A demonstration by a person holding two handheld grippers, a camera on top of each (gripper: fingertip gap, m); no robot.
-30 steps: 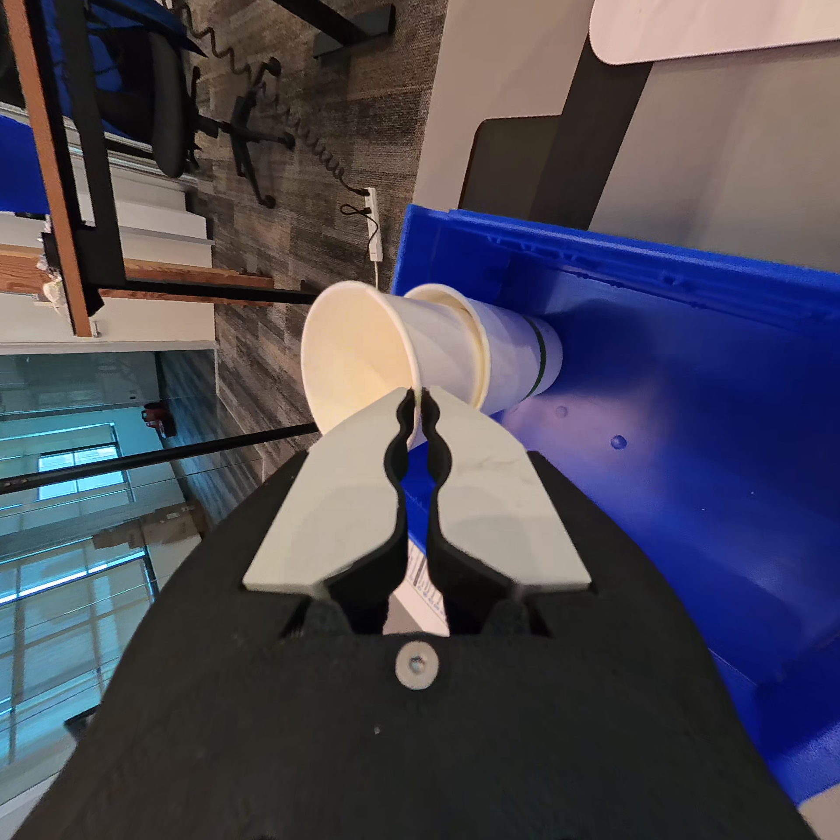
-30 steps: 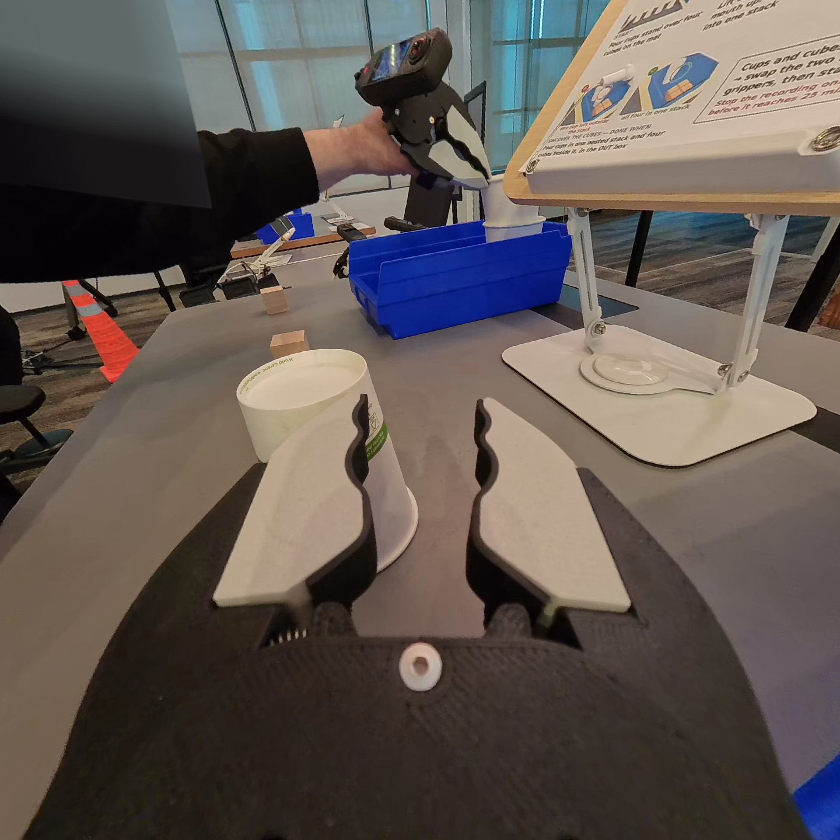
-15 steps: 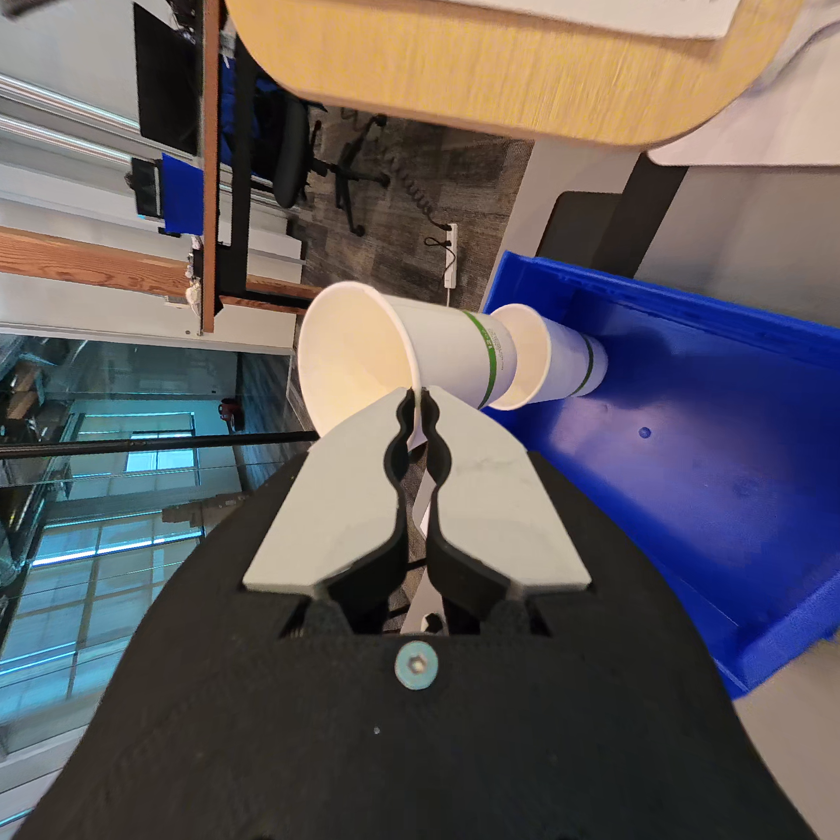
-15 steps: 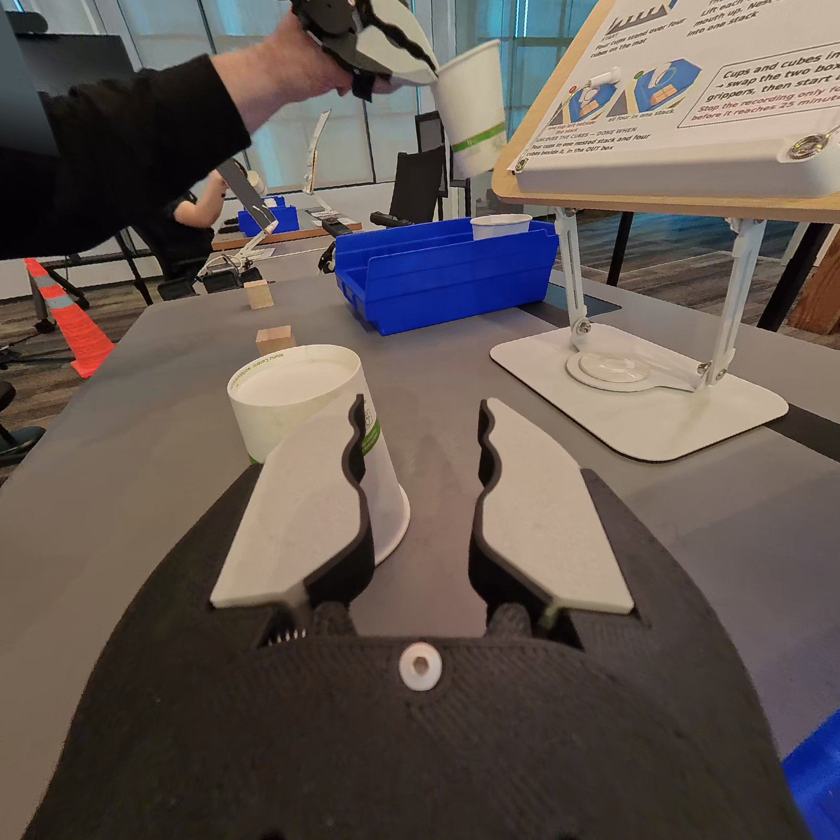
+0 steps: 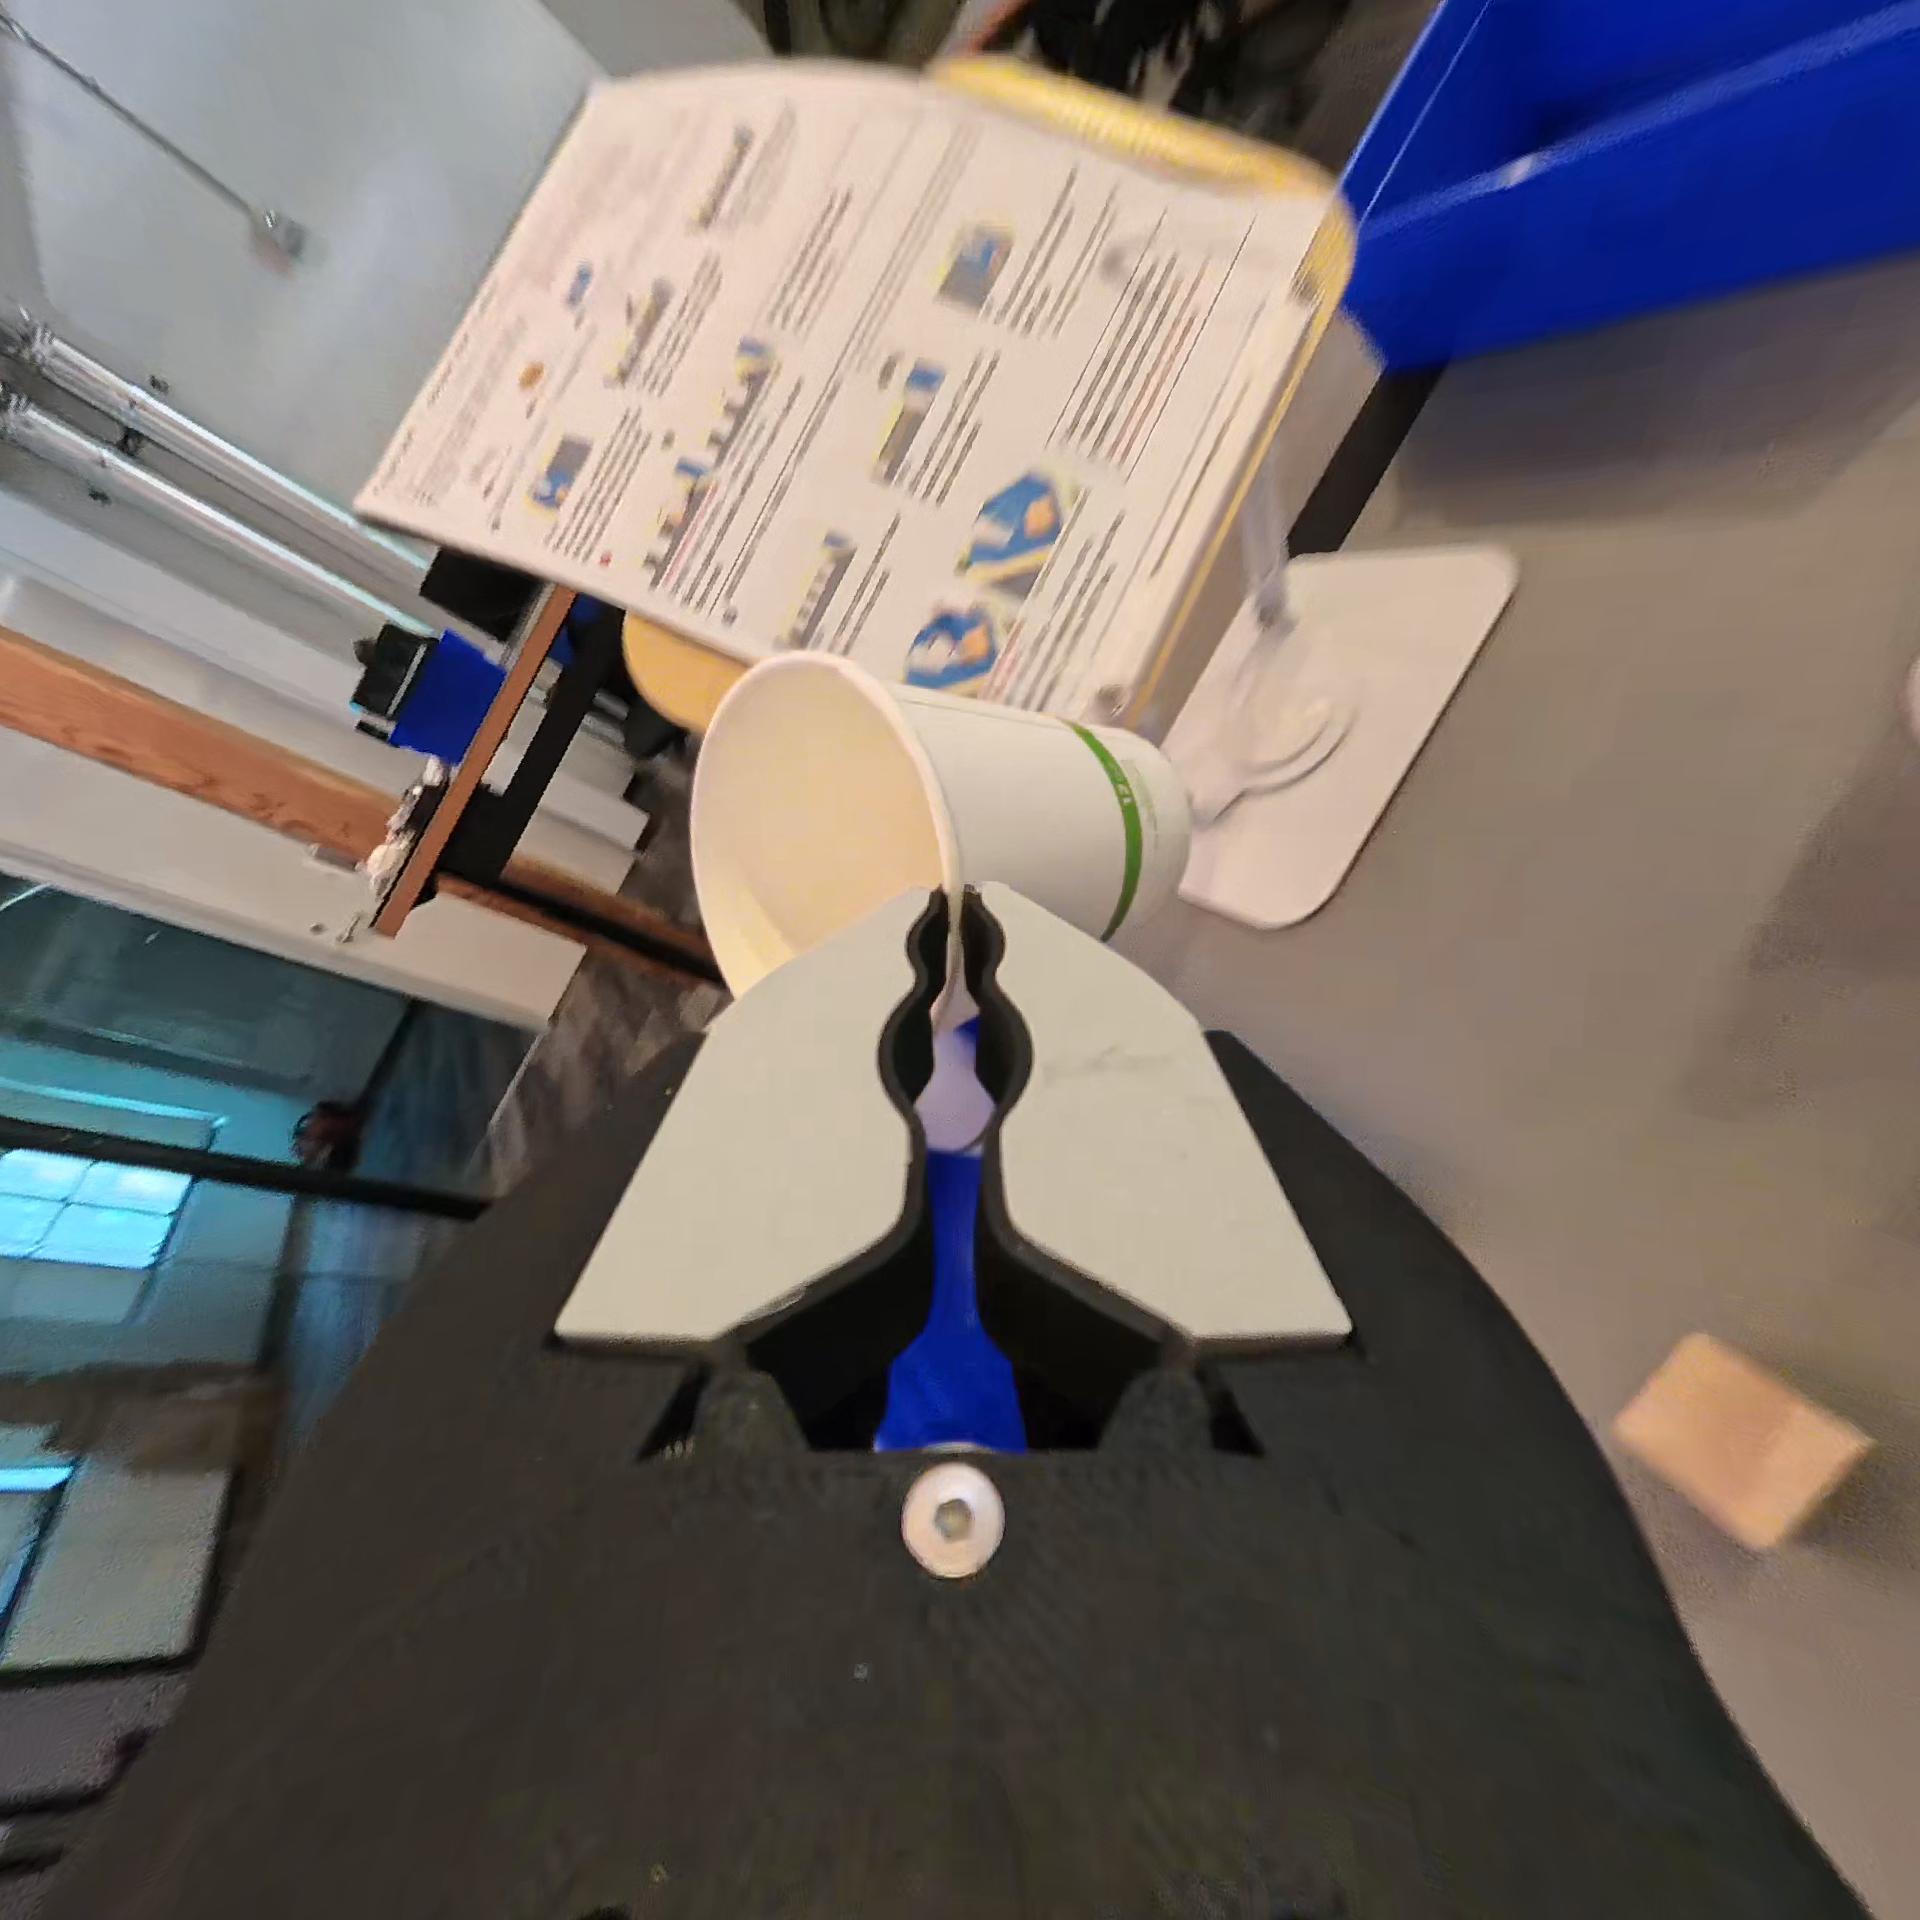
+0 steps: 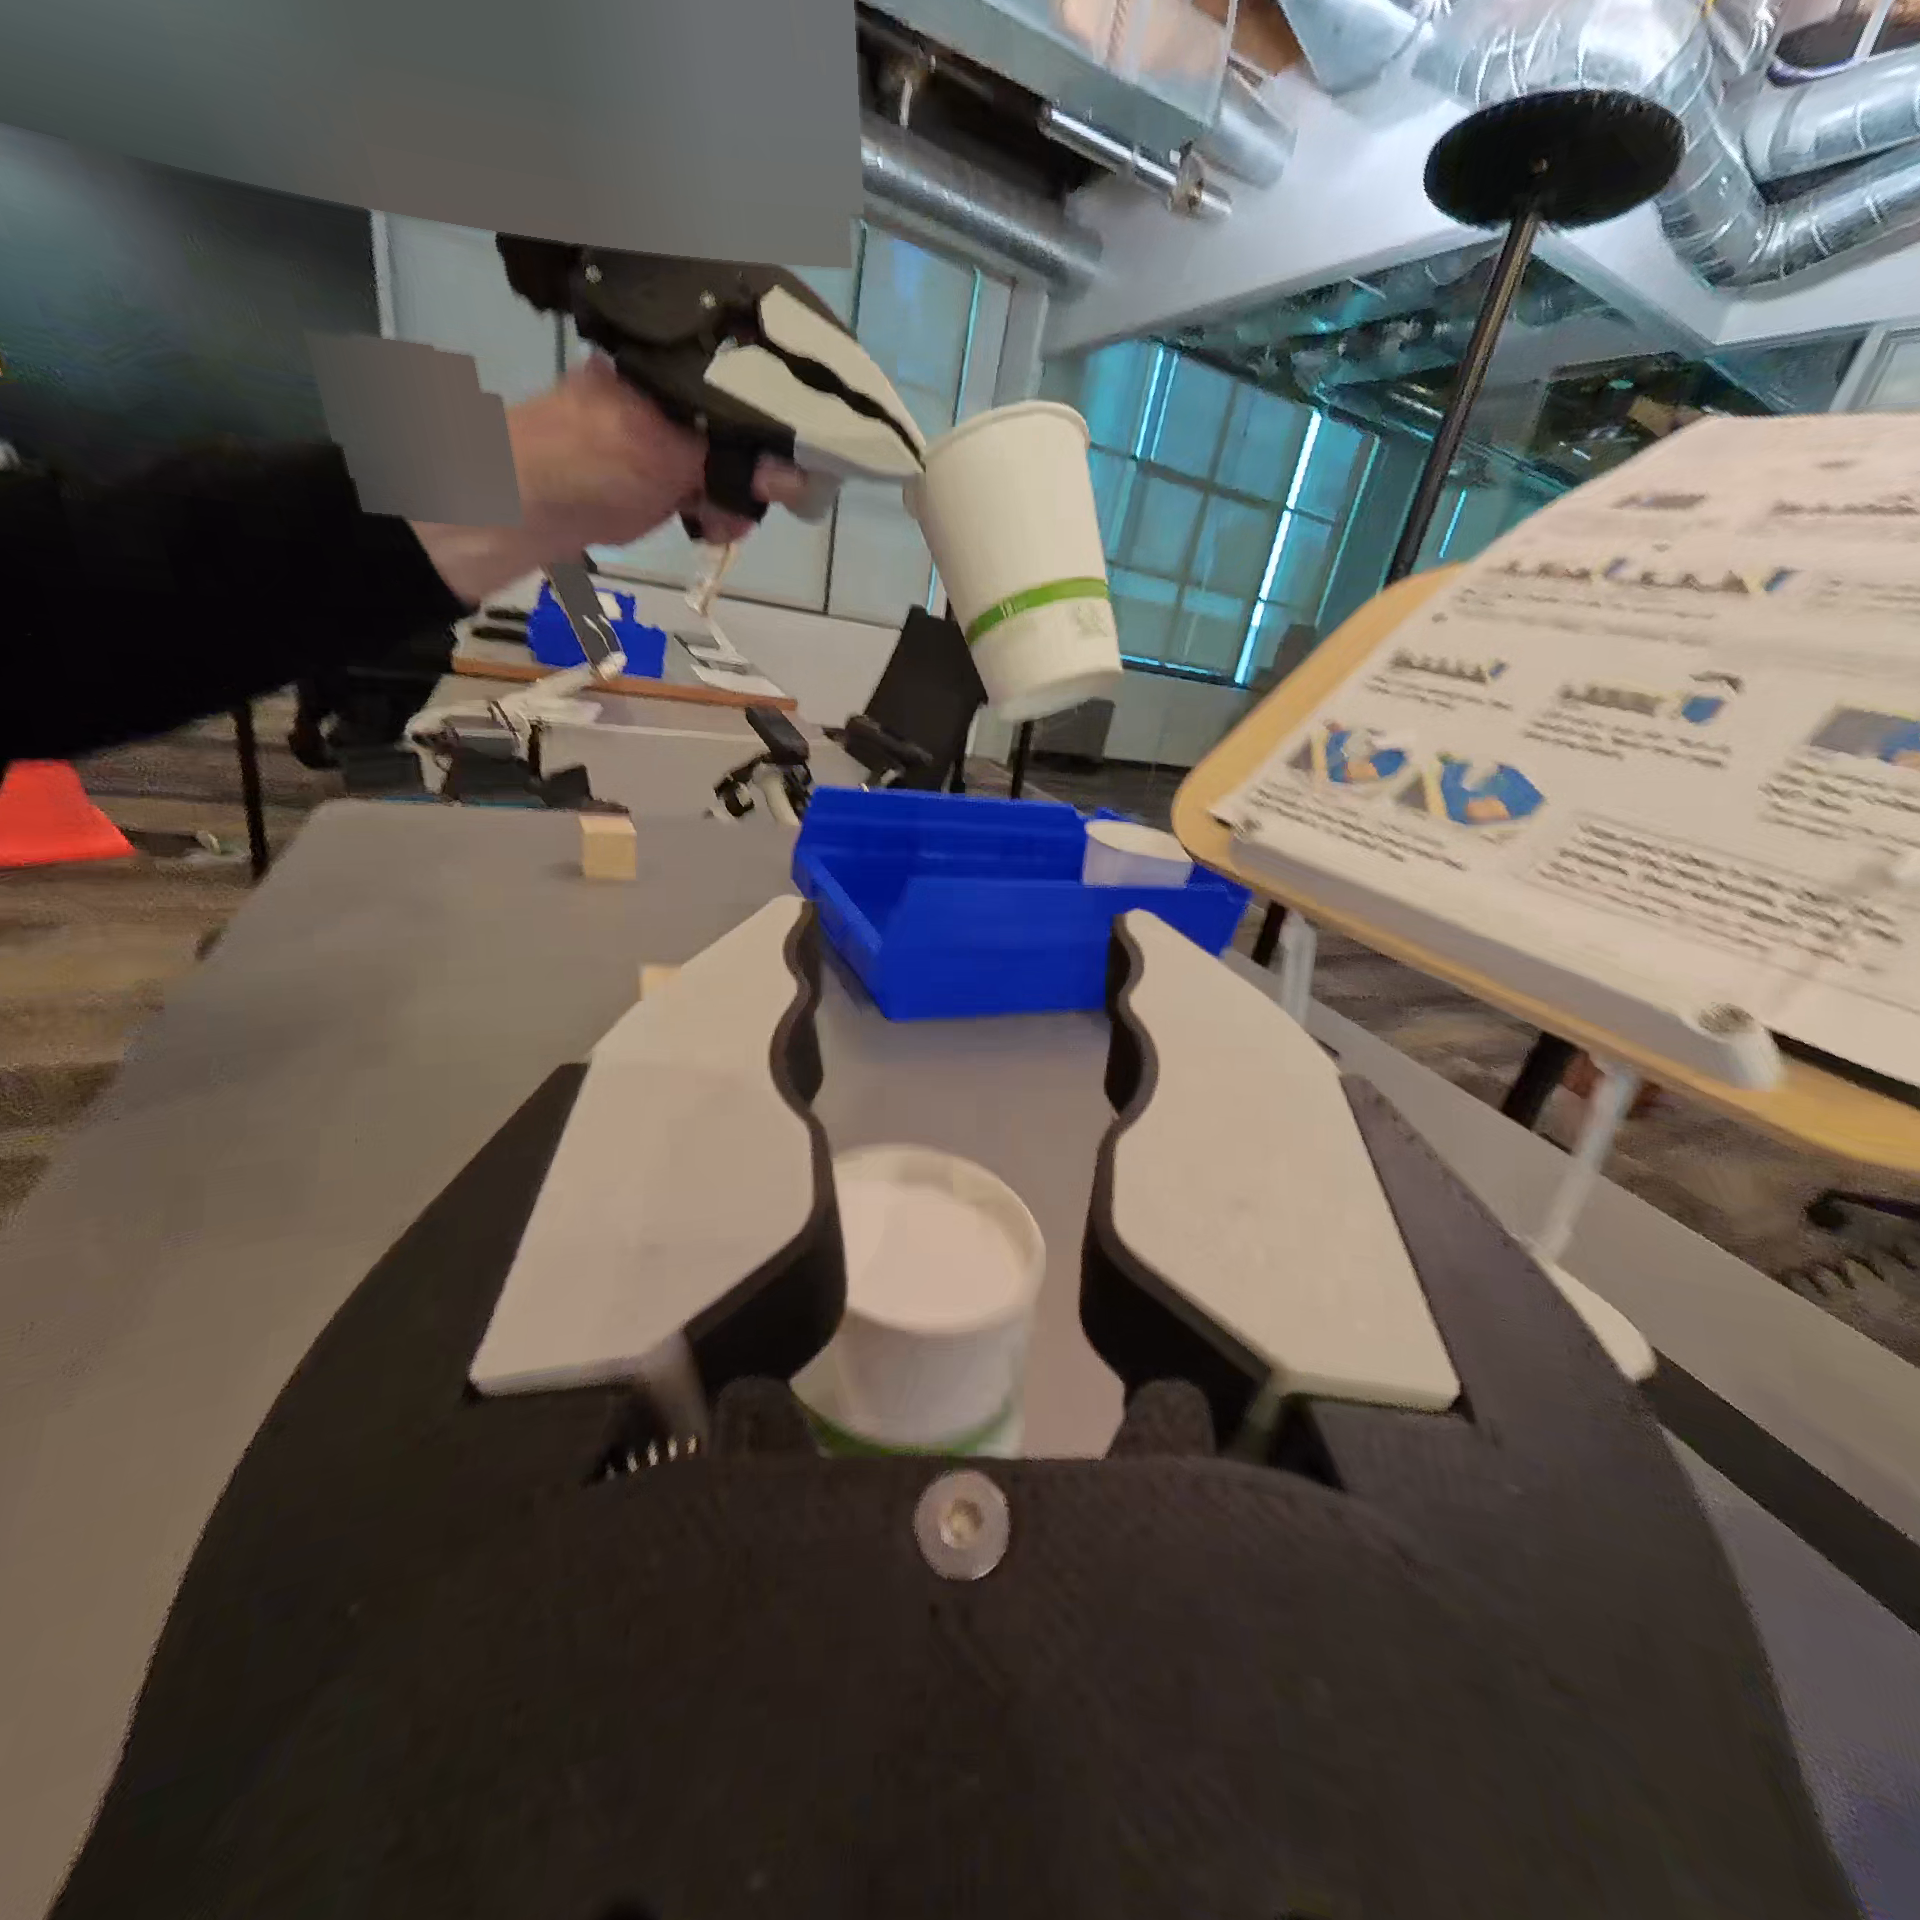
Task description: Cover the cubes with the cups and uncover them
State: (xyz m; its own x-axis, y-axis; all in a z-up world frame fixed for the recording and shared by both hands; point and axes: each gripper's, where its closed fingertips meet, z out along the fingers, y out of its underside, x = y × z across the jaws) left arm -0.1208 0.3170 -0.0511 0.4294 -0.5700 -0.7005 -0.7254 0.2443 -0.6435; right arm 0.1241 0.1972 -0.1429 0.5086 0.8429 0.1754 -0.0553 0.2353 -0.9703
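Left wrist view: the left tongs point(image 5: 954, 914) are closed on the rim of a white paper cup with a green band point(image 5: 935, 805), one finger inside the mouth and one outside. A second ago this cup was seated in a stack inside the blue plastic bin point(image 5: 1621, 177); it has since been pulled free and carried clear of the bin, and now hangs in the air, tilted, in front of the laminated instruction board on its white stand point(image 5: 831, 364). A small wooden cube point(image 5: 1740, 1449) lies uncovered on the grey worktop point(image 5: 1558, 987) at lower right.

Right wrist view, left to right: a light wooden cube point(image 6: 608, 847) sits uncovered near the far left edge of the worktop; a second one is partly hidden behind the left finger. The left tongs hold the cup above the bin, where one more white cup point(image 6: 1132, 852) remains. The right tongs point(image 6: 961, 1003) stand wide open and hold nothing; they have risen above an inverted white paper cup point(image 6: 930, 1320), which rests mouth-down on the worktop between the finger bases, untouched.

Assessment: one cup is placed, presumably over a cube. The carried cup must still be inverted and lowered over an exposed cube.
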